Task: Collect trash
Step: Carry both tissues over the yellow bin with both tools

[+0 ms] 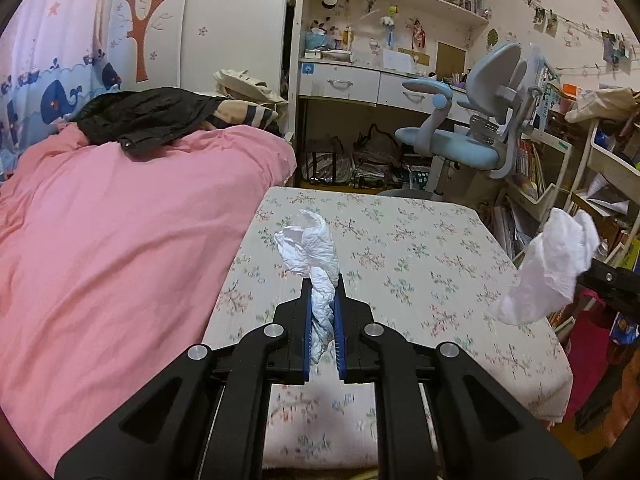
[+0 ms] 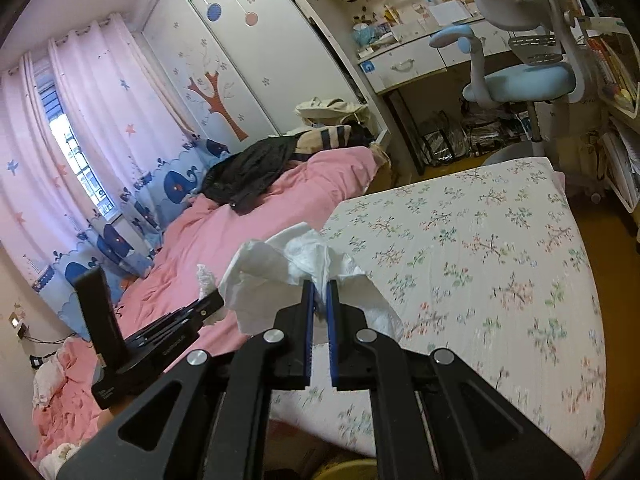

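In the left wrist view my left gripper (image 1: 324,280) is shut on a twisted white tissue (image 1: 314,248) that sticks up past its blue pads, held in the air over the floral bedsheet (image 1: 420,264). At the right edge of that view hangs a second crumpled tissue (image 1: 548,268), held by the black right gripper. In the right wrist view my right gripper (image 2: 320,286) is shut on this wide crumpled tissue (image 2: 272,268), above the bed's edge. The left gripper's body (image 2: 160,340) shows at the lower left, with a scrap of its tissue (image 2: 206,278) at its tip.
A pink duvet (image 1: 120,240) covers the left half of the bed, with a black jacket (image 1: 148,116) on it. A blue-grey desk chair (image 1: 472,136), a desk with drawers (image 1: 360,84) and crowded shelves (image 1: 580,168) stand beyond the bed. Bare floor (image 2: 616,272) runs along the right.
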{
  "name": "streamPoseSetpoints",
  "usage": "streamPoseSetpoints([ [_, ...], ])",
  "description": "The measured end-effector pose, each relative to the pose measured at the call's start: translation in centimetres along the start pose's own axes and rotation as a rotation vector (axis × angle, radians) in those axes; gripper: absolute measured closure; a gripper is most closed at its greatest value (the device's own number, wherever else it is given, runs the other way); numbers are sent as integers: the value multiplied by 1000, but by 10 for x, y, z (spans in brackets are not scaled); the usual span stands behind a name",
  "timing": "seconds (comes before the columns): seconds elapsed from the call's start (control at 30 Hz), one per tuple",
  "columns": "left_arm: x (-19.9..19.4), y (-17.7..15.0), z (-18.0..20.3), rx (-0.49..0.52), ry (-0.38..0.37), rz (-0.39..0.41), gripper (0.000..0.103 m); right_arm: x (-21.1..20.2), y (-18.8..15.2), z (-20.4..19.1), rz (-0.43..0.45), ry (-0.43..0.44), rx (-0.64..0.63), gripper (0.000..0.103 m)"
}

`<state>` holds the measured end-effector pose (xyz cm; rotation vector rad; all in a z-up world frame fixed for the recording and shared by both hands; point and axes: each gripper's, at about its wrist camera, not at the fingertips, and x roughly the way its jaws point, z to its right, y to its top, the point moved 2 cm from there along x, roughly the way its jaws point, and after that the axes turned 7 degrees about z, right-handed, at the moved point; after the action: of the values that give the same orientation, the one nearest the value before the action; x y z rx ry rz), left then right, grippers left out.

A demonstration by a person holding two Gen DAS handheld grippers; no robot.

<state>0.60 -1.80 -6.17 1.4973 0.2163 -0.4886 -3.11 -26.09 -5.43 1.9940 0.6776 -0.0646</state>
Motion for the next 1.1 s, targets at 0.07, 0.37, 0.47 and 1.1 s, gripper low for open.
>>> streamPoseSetpoints([
  [0.07,-8,-5,1,7,12,0,94,-8,-5,1,3,2,6,96],
  [0.37,-40,-18,9,39,30,22,94,-29,-20,2,11,20,48,96],
  [0.47,-50,-22,12,45,28,26,94,-35,-24,-1,13,27,51,96],
  [1.1,-95,-54,39,80,9,38,94,-80,-51,6,25,49,120,96],
])
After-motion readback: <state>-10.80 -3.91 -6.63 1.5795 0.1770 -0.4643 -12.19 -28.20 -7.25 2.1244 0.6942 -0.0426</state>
